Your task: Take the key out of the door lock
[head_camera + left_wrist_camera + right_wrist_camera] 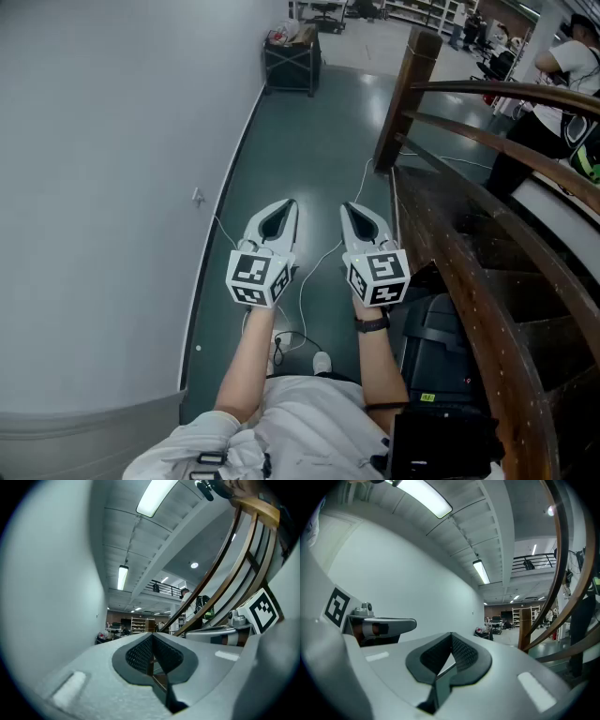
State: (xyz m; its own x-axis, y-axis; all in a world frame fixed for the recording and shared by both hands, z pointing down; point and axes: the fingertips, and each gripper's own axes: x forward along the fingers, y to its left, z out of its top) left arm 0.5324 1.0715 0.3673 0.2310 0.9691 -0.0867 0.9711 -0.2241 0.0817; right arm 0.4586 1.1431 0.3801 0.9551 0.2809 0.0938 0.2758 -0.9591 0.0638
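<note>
Neither a door, a lock nor a key shows in any view. In the head view my left gripper (291, 202) and right gripper (347, 206) are held side by side at waist height over a dark green floor (309, 141), both pointing forward down a corridor. Each one's jaws are shut with nothing between them. The left gripper view looks past its closed tips (152, 637) toward a distant hall. From the right gripper view, its closed tips (451, 635) aim the same way, and the left gripper (379, 626) shows at its side.
A plain white wall (112, 187) runs along the left. A dark wooden stair railing (487, 244) with a newel post (403, 94) stands on the right. A dark cart (291, 56) sits at the corridor's far end. A person (553, 94) stands beyond the railing. White cables (309, 272) lie on the floor.
</note>
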